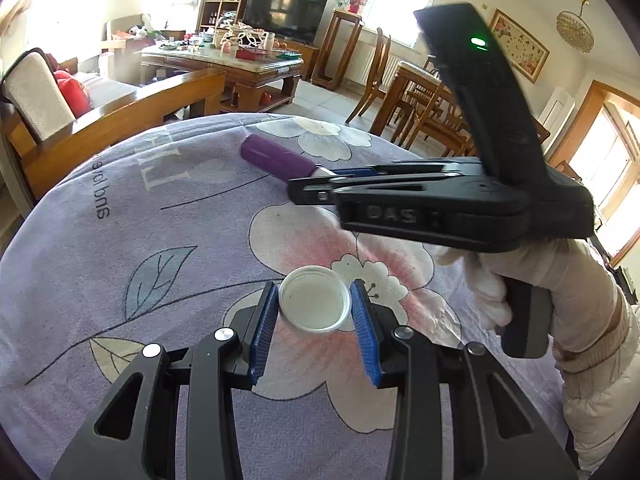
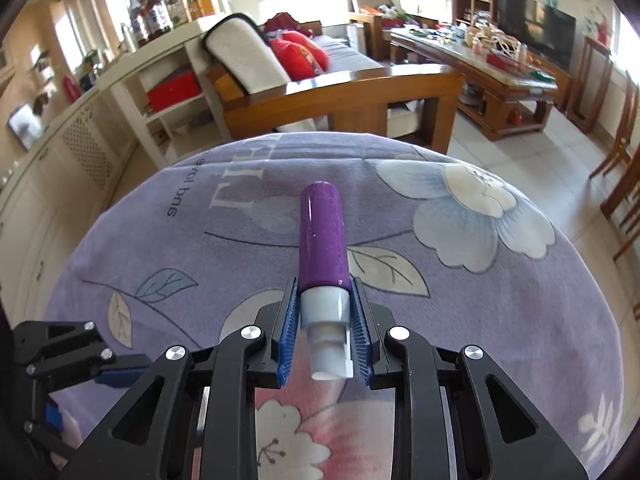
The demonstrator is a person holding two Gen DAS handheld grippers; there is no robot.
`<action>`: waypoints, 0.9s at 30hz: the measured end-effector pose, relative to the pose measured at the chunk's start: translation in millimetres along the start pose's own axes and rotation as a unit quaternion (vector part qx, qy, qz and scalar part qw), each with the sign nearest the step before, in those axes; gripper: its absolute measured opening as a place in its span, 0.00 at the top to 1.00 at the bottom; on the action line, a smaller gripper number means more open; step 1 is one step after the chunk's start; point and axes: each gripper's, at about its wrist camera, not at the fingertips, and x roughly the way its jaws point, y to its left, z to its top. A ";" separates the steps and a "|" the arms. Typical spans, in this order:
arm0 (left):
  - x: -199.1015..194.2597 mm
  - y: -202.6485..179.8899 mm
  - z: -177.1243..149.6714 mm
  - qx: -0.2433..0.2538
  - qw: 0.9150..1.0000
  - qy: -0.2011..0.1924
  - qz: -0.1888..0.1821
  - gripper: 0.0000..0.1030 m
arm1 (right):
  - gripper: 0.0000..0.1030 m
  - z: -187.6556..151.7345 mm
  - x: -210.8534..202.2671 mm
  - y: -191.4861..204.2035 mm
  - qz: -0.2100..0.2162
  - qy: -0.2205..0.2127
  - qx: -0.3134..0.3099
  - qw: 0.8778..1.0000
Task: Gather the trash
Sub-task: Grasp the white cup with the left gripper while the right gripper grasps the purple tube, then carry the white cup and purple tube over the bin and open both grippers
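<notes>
A lilac floral cloth (image 1: 168, 248) covers the table. On it, the right gripper (image 2: 325, 312) clamps a purple tube (image 2: 322, 236) by its grey neck; nearer, the left gripper (image 1: 315, 307) pinches a white lid (image 1: 315, 305).

Purple tube's (image 1: 276, 158) neck behind tongs (image 1: 320, 188)
</notes>
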 end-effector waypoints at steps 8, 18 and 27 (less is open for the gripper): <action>-3.1 -7.1 -0.8 0.021 1.000 -0.016 -0.015 0.64 | 0.76 -54.7 -87.6 -27.8 0.025 -0.071 0.076 0.994; -20.1 -69.9 -5.8 0.096 0.993 -0.046 -0.060 0.64 | 0.76 -172.5 -212.0 -43.7 0.011 -0.149 0.127 0.981; -22.9 -179.0 -17.3 0.173 0.976 -0.043 -0.126 0.64 | 0.76 -294.5 -312.6 -88.0 -0.051 -0.202 0.200 0.957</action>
